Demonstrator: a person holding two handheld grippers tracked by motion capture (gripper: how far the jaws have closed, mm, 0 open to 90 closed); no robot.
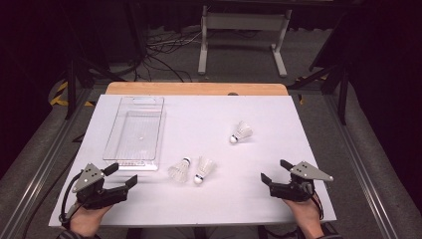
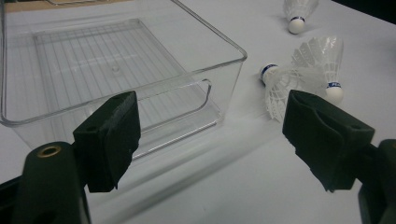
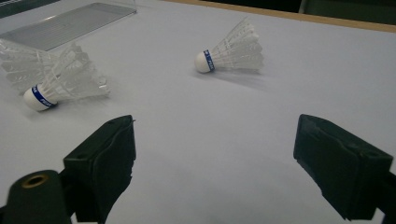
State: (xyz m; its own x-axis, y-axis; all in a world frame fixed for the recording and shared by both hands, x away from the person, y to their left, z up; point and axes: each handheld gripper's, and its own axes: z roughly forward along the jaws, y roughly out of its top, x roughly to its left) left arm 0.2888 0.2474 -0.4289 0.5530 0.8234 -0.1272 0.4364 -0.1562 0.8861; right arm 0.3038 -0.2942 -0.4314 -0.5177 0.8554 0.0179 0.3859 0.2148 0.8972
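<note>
Both grippers are resting at the near edge of the white table (image 1: 278, 139): left gripper (image 1: 123, 174) w/ jaws wide apart and holding nothing, right gripper (image 1: 275, 170) the same. Hands under them are getting cut off by the frame bottom. A clear plastic bin (image 1: 134, 132) is lying empty just ahead of the left gripper; its walls are hard to make out against the white top. Two shuttlecocks are lying side by side near the centre, one (image 1: 179, 170) overlapping the other (image 1: 203, 169) in the left gripper view. A third shuttlecock (image 1: 241, 132) is lying well apart, farther right. Behind the table, cables and a white frame (image 1: 244, 37) are standing on the grey floor; the room is dark.
</note>
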